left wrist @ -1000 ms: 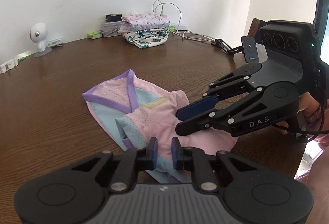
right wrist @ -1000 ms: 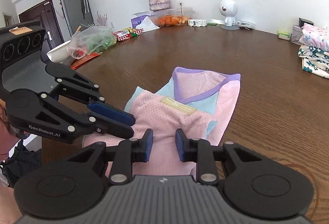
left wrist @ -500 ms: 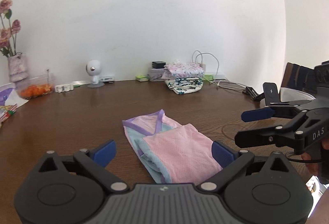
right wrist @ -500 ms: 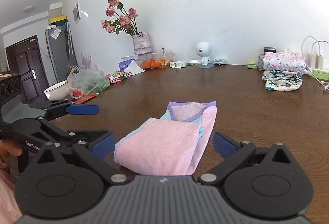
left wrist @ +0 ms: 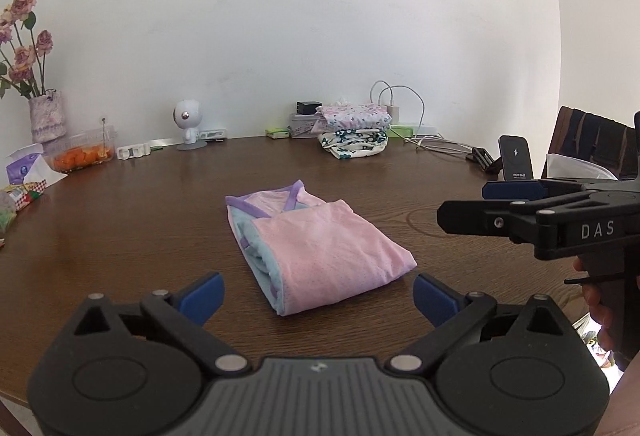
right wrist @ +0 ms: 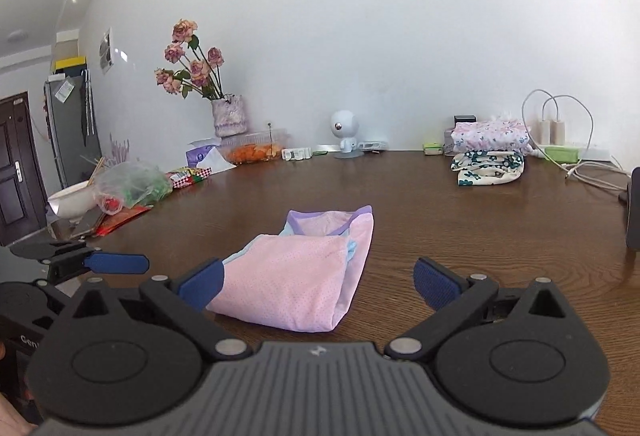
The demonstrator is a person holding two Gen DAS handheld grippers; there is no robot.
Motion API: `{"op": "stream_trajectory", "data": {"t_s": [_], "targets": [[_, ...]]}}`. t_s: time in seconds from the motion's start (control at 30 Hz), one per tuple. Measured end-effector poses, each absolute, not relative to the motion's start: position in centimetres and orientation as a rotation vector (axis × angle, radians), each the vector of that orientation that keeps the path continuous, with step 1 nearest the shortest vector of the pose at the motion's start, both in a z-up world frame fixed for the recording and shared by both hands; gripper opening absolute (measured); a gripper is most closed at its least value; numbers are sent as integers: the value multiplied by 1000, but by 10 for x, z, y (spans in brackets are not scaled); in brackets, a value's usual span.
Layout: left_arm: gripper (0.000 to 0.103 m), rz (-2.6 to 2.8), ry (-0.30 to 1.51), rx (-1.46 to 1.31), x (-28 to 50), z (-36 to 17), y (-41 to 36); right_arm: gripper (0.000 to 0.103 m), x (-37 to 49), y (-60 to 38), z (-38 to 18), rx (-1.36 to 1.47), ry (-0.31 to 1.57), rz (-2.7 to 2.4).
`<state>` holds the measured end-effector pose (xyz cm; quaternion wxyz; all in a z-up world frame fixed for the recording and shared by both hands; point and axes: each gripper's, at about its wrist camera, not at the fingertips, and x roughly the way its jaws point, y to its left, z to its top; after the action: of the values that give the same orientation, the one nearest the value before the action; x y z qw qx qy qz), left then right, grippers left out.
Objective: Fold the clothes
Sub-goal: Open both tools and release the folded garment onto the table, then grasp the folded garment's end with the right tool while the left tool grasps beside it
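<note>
Brown wooden table (left wrist: 120, 220) stood against a white wall. Folded pink garment (left wrist: 320, 252) with purple trim lay flat near its middle, gripped by nothing. Left gripper (left wrist: 318, 294) and right gripper (right wrist: 318, 284) were both spread wide just short of it, neither touching the cloth. Clear plastic container (right wrist: 256, 150) at the wall held orange food; the vase (right wrist: 228, 116) beside it held roses. Two folded floral garments (right wrist: 488, 152) were stacked at the far right, near white charging cables (right wrist: 560, 108).

Glossy wood table (left wrist: 120, 220) — mesh cloth garment (left wrist: 320, 248)
</note>
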<state>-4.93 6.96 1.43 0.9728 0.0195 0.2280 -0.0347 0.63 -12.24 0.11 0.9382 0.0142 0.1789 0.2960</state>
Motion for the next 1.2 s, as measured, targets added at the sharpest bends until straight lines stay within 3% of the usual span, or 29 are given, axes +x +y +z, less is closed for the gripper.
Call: {"op": "stream_trajectory", "data": {"t_s": [0.4, 0.6, 0.77, 0.87, 1.1, 1.17, 1.2], "targets": [[101, -42, 477, 29, -45, 10, 87, 103, 21, -99, 9, -328, 317, 678], [101, -20, 471, 51, -41, 13, 94, 103, 30, -73, -6, -745, 269, 895], [101, 1, 459, 54, -39, 15, 99, 102, 41, -52, -15, -891, 258, 1004], [101, 1, 461, 56, -37, 17, 101, 90, 47, -44, -18, -933, 260, 1046], [101, -15, 457, 68, -33, 19, 104, 82, 50, -32, -23, -1027, 250, 1119], [101, -28, 457, 81, -30, 19, 105, 70, 51, -30, -22, -1044, 248, 1139], [101, -34, 459, 93, -29, 19, 105, 69, 51, -30, -22, -1052, 247, 1149]]}}
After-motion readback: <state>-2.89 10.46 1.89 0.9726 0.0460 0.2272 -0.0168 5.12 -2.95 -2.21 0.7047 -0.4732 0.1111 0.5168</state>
